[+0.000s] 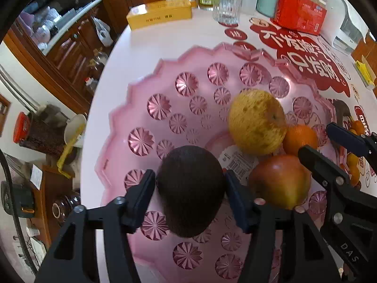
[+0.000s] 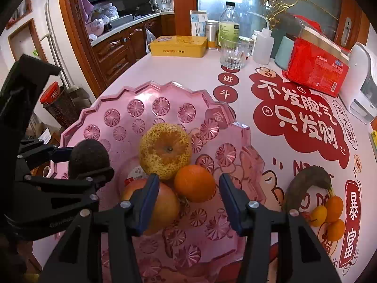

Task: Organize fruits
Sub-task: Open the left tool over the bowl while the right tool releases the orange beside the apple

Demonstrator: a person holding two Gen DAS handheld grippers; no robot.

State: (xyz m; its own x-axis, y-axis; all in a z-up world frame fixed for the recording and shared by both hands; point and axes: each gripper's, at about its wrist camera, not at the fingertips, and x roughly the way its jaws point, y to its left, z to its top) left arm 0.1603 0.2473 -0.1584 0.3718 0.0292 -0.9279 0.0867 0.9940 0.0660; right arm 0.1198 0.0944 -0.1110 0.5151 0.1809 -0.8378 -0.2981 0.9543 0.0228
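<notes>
A pink glass fruit bowl (image 1: 141, 89) (image 2: 165, 92) stands on the table. In it lie a yellow pear (image 1: 256, 121) (image 2: 165, 149), an orange (image 1: 300, 139) (image 2: 195, 183) and a red apple (image 1: 280, 180) (image 2: 153, 202). My left gripper (image 1: 190, 184) is shut on a dark avocado (image 1: 190, 188) (image 2: 88, 156) and holds it over the bowl's left side. My right gripper (image 2: 187, 195) is open and empty over the bowl, its jaws either side of the orange; it also shows in the left wrist view (image 1: 327, 141).
A dark banana (image 2: 304, 184) and small oranges (image 2: 329, 214) lie on the table right of the bowl. At the back stand a glass (image 2: 233, 52), a yellow tin (image 2: 178, 46), bottles, a red package (image 2: 315, 68) and a white appliance (image 2: 362, 87).
</notes>
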